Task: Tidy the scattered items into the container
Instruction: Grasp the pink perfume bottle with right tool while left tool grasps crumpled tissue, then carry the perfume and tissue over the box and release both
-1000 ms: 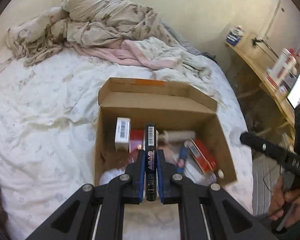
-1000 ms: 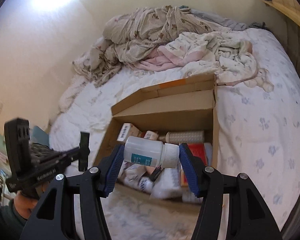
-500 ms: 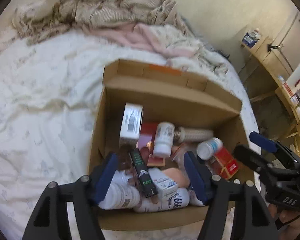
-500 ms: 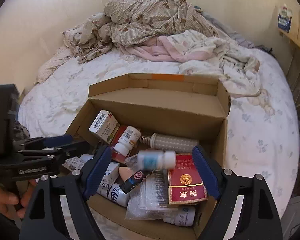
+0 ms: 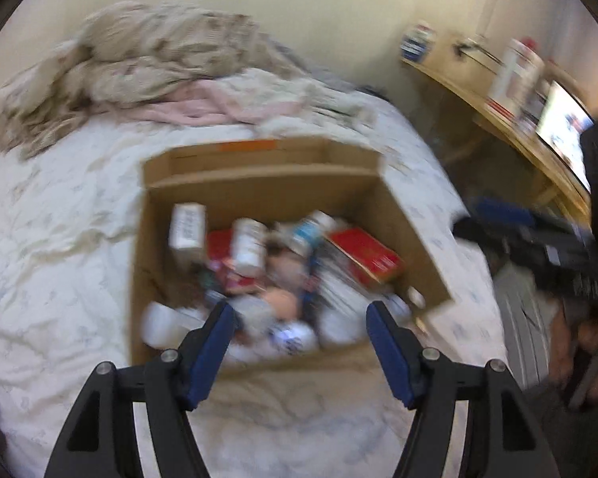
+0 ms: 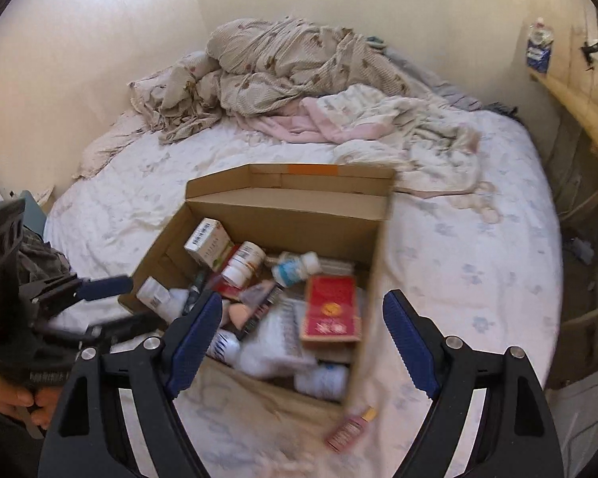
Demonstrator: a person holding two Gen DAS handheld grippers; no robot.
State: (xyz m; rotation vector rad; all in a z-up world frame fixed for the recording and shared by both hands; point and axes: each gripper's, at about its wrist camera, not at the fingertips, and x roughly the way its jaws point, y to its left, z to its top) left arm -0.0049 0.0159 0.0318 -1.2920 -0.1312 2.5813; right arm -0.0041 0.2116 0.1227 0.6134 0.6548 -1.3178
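An open cardboard box (image 6: 283, 215) (image 5: 410, 231) sits on the bed, filled with several small items. Among them are a white bottle with a blue label (image 6: 295, 269) (image 5: 307, 231), a red box (image 6: 331, 310) (image 5: 364, 255), a white barcoded carton (image 6: 207, 241) and a white bottle with an orange label (image 6: 243, 263). My left gripper (image 5: 299, 314) hangs open and empty over the box's near edge; it also shows at the left of the right wrist view (image 6: 99, 286). My right gripper (image 6: 303, 302) is open and empty above the near right corner. A small pink bottle (image 6: 347, 432) lies on the sheet outside the box.
Rumpled blankets (image 6: 291, 67) are piled at the head of the bed against the wall. A wooden desk (image 5: 510, 119) with a lit screen (image 5: 562, 131) runs along the right. White floral sheet (image 6: 458, 263) surrounds the box. The left wrist view is motion-blurred.
Both grippers opened. The left let go of the black tube and the right let go of the blue-labelled white bottle, which now lies in the box. Both grippers drew back from the box.
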